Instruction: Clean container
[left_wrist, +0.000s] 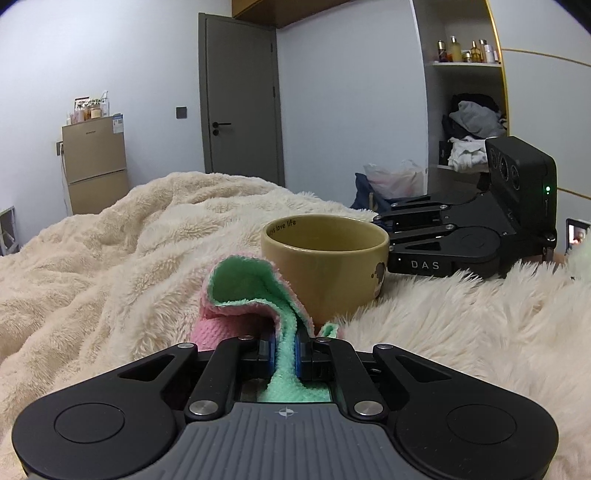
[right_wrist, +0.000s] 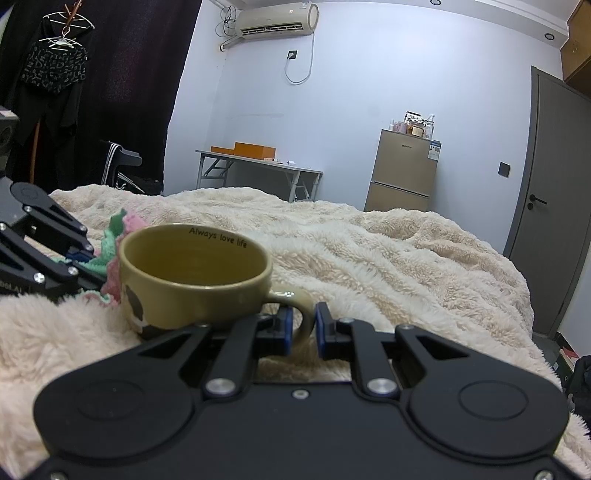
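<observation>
**Both tongs clamped: left on cloth, right on mug handle**

Left tongs (left_wrist: 285, 352): jaws narrow, pinched on a green-and-pink cloth (left_wrist: 251, 291). Cloth runs back between the blue pads and bunches up ahead of them, green face up, pink underside folded on the left. Front fold sits just beside the mug (left_wrist: 325, 266), at its near-left wall; cannot tell if it actually touches.

Right tongs (right_wrist: 303, 326): jaws narrow, blue pads either side of the mug handle (right_wrist: 295, 295), closed on it. Handle points toward the right wrist camera.

Mug: yellow-brown, upright, sitting on the fluffy cream blanket (left_wrist: 110, 258) of the bed. Interior looks empty and dry as far as visible. "Always love life" printed inside the rim on the far side, dark animal print on the outer wall. From the left wrist view the right tongs come in from the right, level with the mug; from the right wrist view the left tongs and cloth are at the mug's left.

Further back:
- left view: small gold fridge (left_wrist: 94, 166) with bottles on top, grey door (left_wrist: 240, 99), shelf unit (left_wrist: 465, 62) with bottles and piled clothes, plastic bag (left_wrist: 395, 181) on the floor.
- right view: folding worktop (right_wrist: 258, 166) carrying an orange box (right_wrist: 255, 149), same fridge and door, wall air conditioner (right_wrist: 277, 18), dark clothes on hangers (right_wrist: 55, 66) at left.
</observation>
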